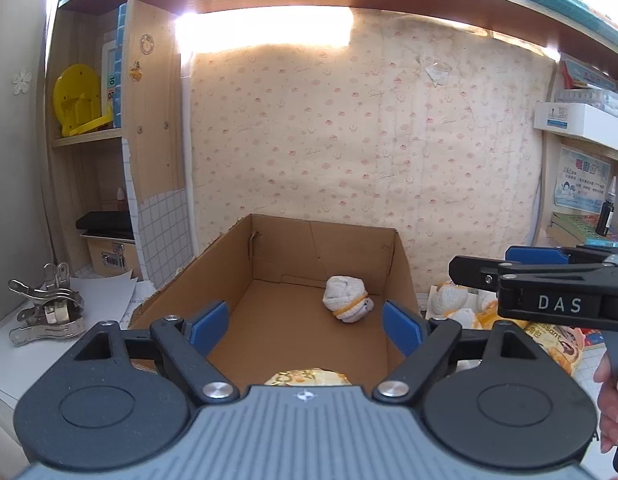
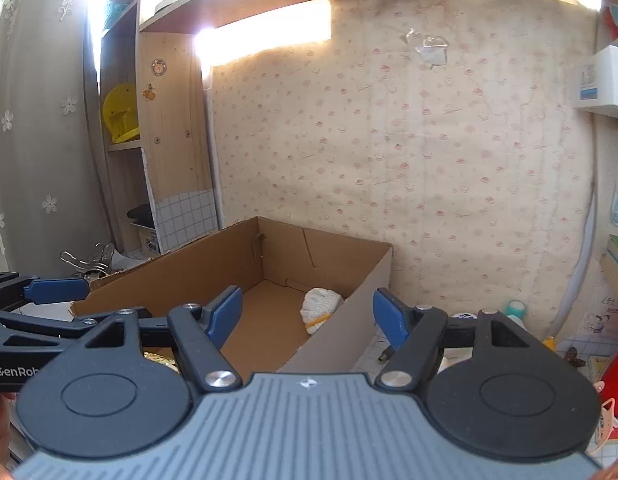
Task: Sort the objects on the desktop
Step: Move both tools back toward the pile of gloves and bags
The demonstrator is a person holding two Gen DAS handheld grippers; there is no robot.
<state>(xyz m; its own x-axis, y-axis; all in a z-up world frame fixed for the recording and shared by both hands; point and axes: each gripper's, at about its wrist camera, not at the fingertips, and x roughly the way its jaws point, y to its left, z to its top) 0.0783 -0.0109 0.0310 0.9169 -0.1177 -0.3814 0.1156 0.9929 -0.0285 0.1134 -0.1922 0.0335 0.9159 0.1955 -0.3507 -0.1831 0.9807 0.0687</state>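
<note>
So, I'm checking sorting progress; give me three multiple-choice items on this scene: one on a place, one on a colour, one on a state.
1. Where is the white rolled sock bundle?
A. inside the cardboard box
B. on the shelf
C. in a gripper

2. What colour are the gripper pads?
A. red
B. blue
C. green

3. How is the left gripper?
A. shut on the bundle
B. shut, empty
C. open, empty

Answers: 1 A, it lies on the box floor; 2 B, all visible pads are blue; 3 C, the jaws stand apart with nothing between them.
</note>
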